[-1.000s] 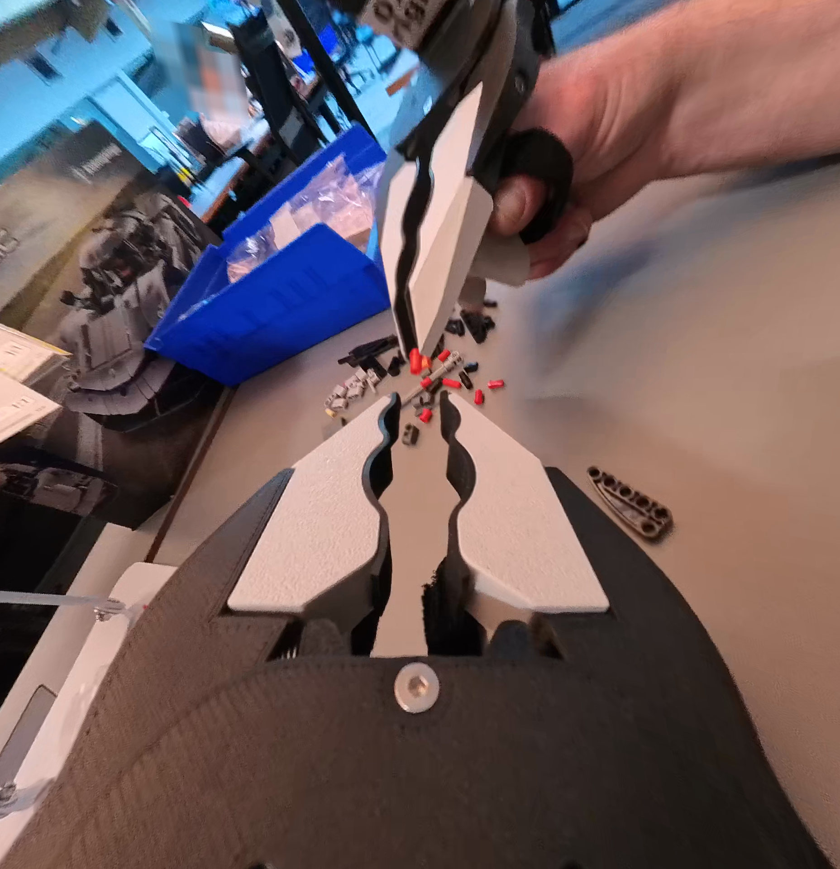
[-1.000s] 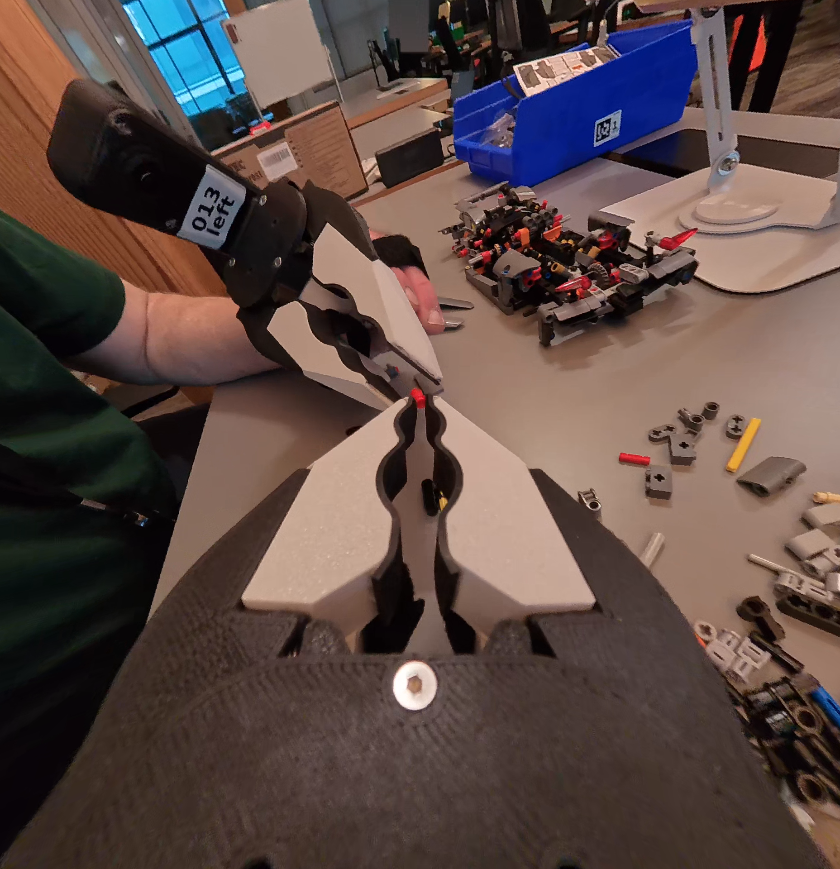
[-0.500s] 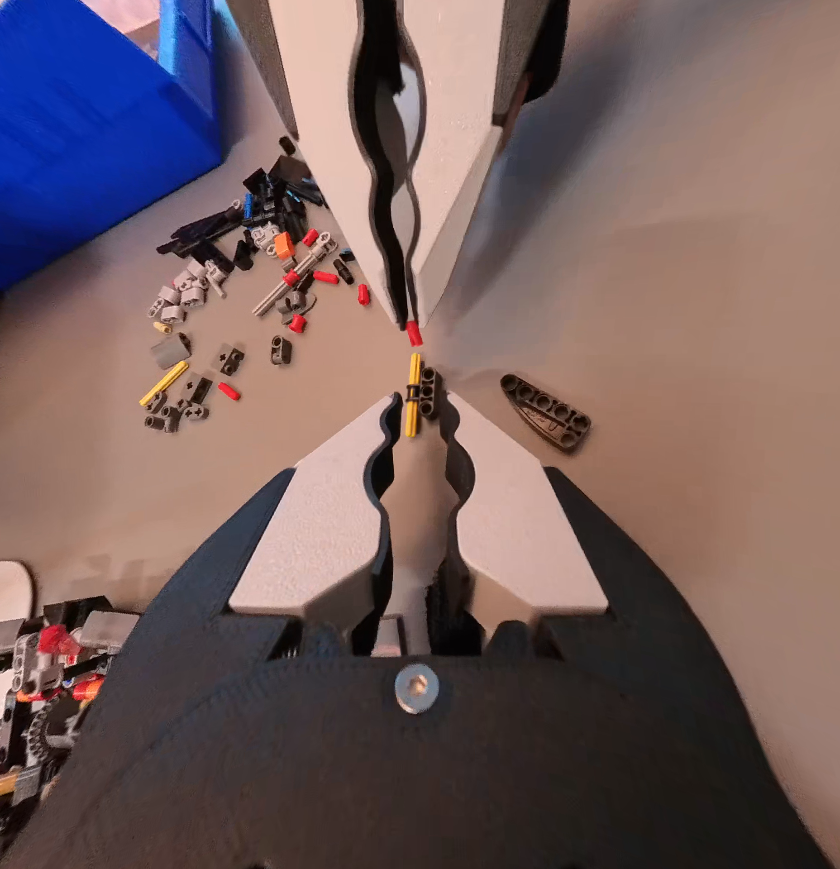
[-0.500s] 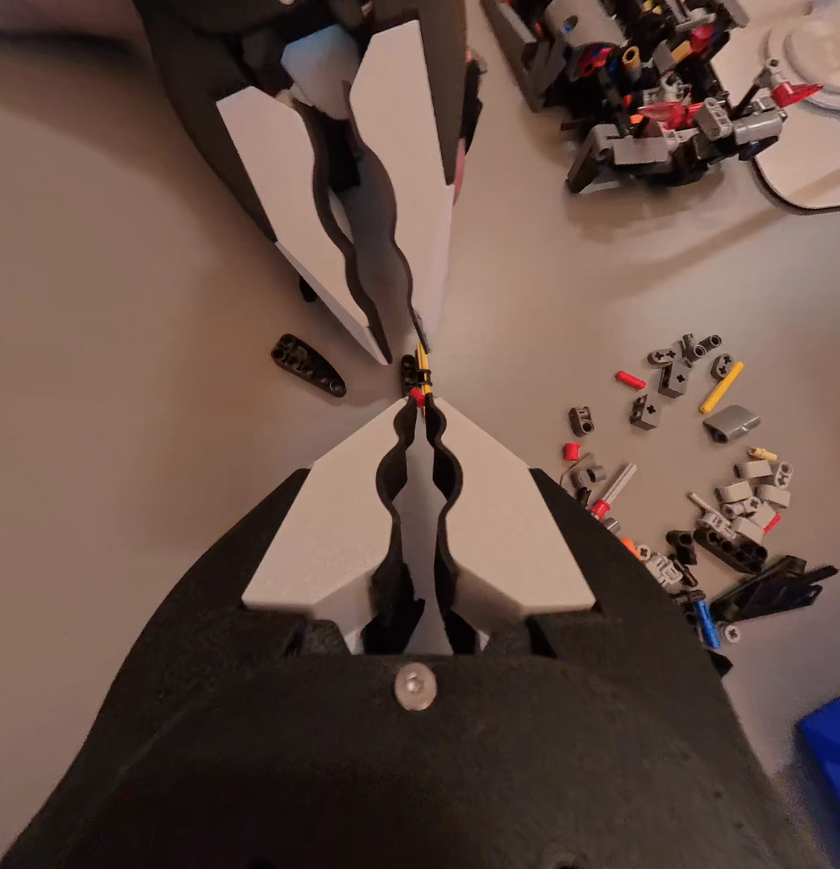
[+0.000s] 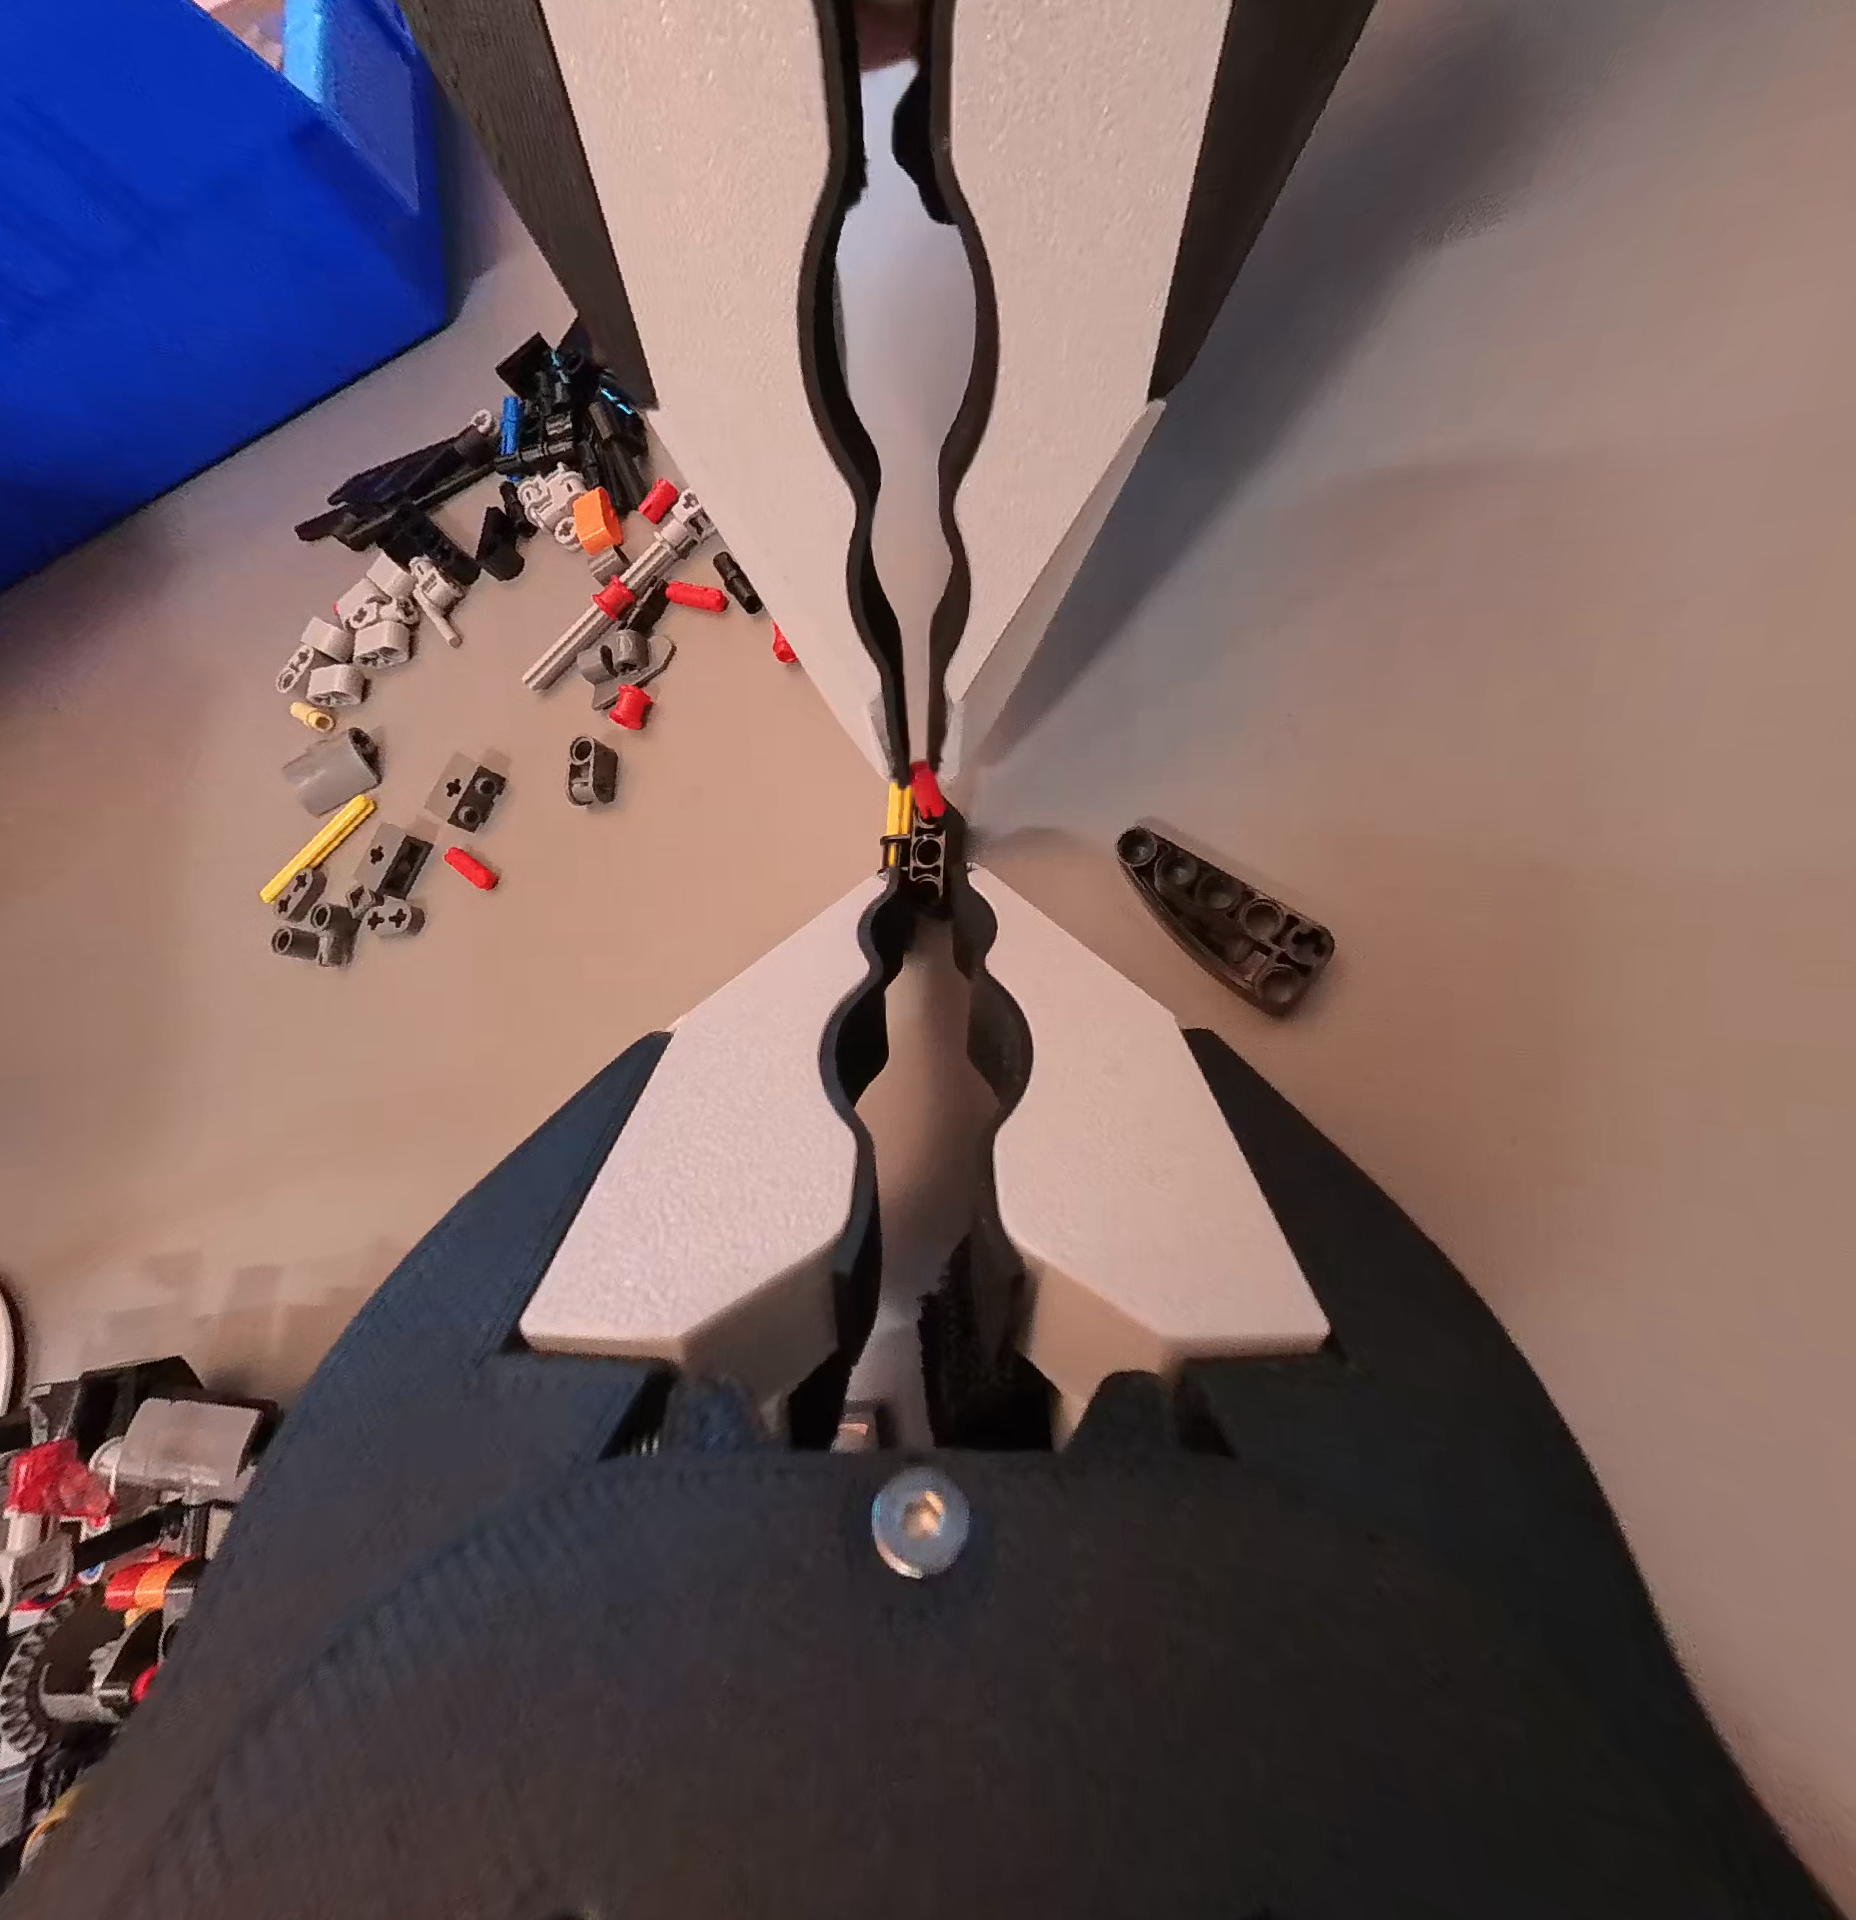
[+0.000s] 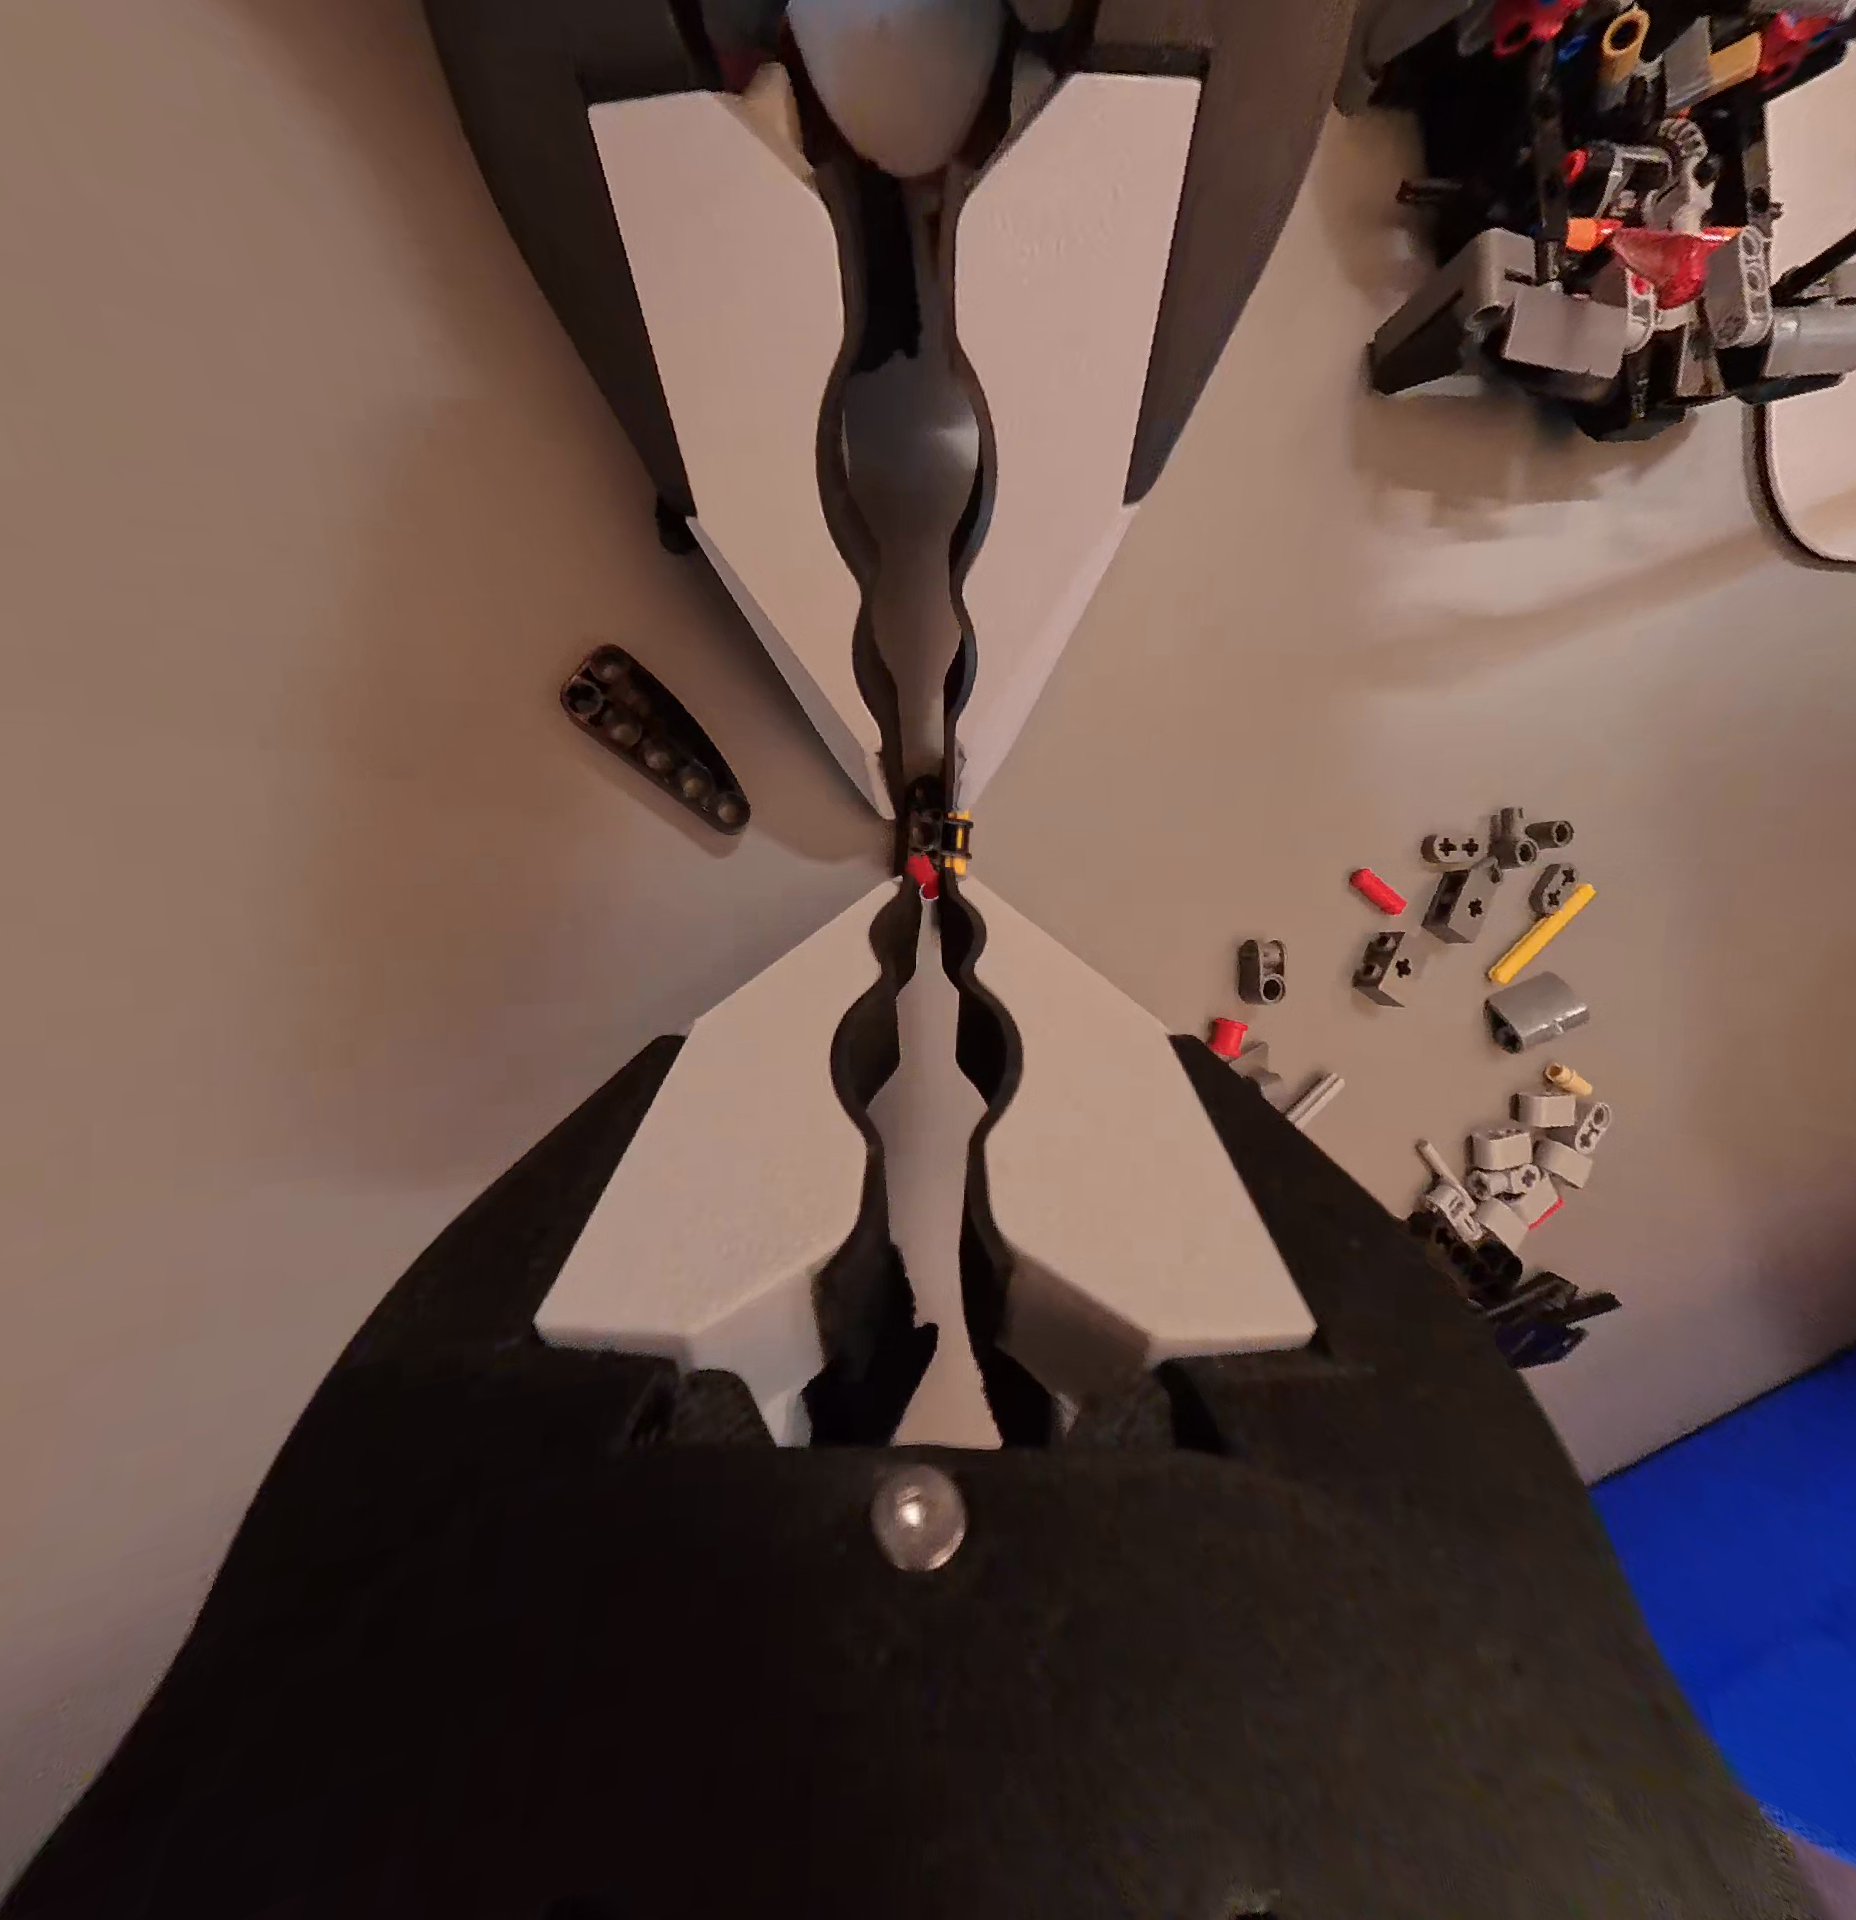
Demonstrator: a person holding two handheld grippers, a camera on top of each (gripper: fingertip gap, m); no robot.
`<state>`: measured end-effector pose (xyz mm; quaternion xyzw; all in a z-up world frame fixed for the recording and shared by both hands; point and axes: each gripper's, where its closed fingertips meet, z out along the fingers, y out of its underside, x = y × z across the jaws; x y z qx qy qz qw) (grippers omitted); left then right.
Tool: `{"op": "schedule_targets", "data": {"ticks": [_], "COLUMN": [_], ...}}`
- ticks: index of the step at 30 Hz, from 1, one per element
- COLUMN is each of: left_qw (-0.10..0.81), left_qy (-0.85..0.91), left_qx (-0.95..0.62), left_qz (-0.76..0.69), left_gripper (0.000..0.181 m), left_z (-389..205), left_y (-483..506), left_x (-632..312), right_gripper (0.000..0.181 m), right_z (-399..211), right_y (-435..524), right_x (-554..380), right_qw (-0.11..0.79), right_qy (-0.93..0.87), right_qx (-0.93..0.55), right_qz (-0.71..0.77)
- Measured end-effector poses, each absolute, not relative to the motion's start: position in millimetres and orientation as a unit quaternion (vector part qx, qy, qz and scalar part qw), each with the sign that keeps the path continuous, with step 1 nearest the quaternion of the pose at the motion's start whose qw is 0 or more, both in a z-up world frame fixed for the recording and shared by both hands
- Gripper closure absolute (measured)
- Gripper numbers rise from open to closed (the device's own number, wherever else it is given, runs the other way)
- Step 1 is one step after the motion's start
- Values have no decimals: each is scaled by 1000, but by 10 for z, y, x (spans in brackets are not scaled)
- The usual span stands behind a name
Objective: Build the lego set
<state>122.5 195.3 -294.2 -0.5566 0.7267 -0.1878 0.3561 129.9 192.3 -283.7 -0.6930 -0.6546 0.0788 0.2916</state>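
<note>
In the left wrist view my left gripper (image 5: 919, 891) is shut on a small black connector (image 5: 926, 857) with a short yellow axle (image 5: 896, 808) through it. My right gripper (image 5: 919, 764) comes in from the top, tip to tip, shut on a red pin (image 5: 924, 781) that touches the connector's end. The right wrist view shows the same meeting mirrored: my right gripper (image 6: 929, 899) holds the red pin (image 6: 922, 871) against the black connector (image 6: 926, 826) in the left gripper (image 6: 926, 788). Both hover just above the grey table (image 5: 1526, 623).
A black curved beam (image 5: 1225, 920) lies on the table beside the tips; it also shows in the right wrist view (image 6: 654, 753). Loose small parts (image 5: 436, 727) (image 6: 1506, 987) lie scattered near a blue bin (image 5: 155, 260). The part-built model (image 6: 1630, 208) stands by a white base (image 6: 1828, 488). Both grippers' tips are close together, under 4 cm apart.
Both grippers have tilted down over the table and closed in on each other. The red pin, apart from the black connector half a second ago, now touches it.
</note>
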Motion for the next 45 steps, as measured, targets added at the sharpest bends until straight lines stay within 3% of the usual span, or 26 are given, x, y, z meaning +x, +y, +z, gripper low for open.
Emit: {"op": "schedule_targets", "data": {"ticks": [45], "left_qw": [356], "left_qy": [725], "left_qx": [-554], "left_qz": [-199], "left_gripper": [175], "left_z": [-2941], "left_y": [1971], "left_x": [1251], "right_gripper": [180], "right_z": [-2883], "right_y": [1963], "right_x": [1337], "right_qw": [280], "right_qy": [-760], "right_qx": [-570], "right_qz": [-138]}}
